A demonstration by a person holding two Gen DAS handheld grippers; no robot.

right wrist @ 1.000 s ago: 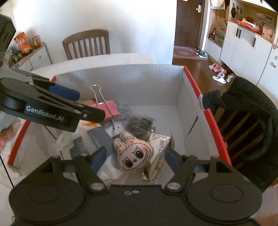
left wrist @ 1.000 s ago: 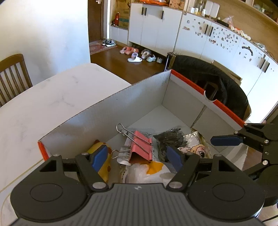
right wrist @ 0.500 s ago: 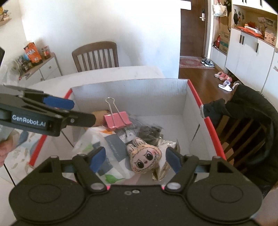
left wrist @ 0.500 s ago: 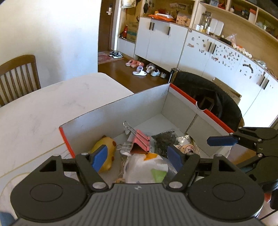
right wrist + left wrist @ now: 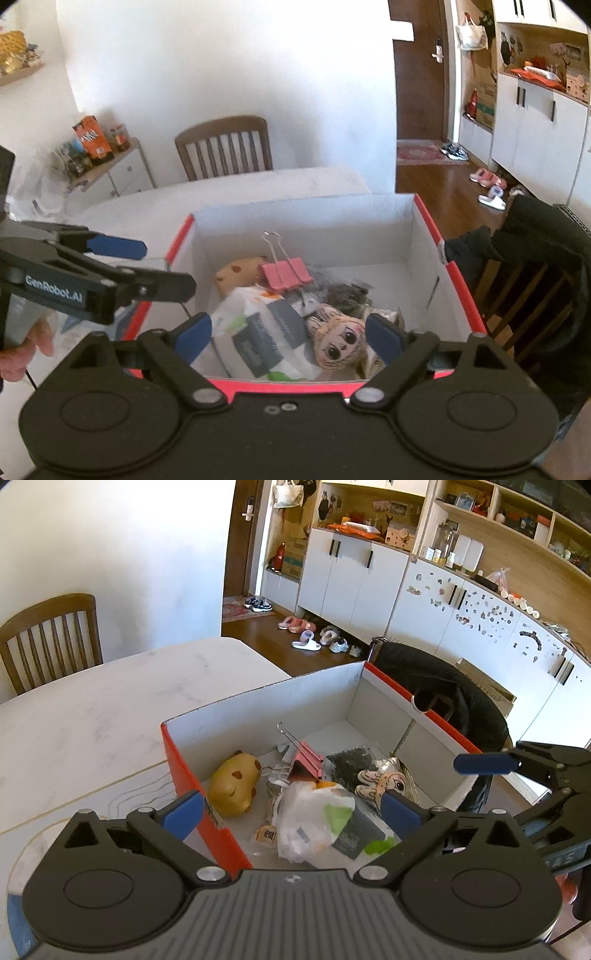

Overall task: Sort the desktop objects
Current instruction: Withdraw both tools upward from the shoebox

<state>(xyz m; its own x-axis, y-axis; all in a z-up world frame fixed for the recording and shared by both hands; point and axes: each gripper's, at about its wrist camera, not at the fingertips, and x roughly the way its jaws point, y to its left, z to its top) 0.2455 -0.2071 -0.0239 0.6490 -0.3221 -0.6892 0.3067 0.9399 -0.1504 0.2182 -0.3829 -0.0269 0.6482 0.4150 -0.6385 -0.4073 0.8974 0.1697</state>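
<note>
Inside red box: pig toy, pink binder clip, plush doll; both grippers' jaws opening, empty.

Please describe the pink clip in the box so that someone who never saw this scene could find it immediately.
Look into the open cardboard box with red outer walls on the white table. Near the middle of the pile inside, beside a yellow pig toy, stands the pink binder clip. It is the only pink thing there, and its two silver wire handles stick up above everything else.
</note>
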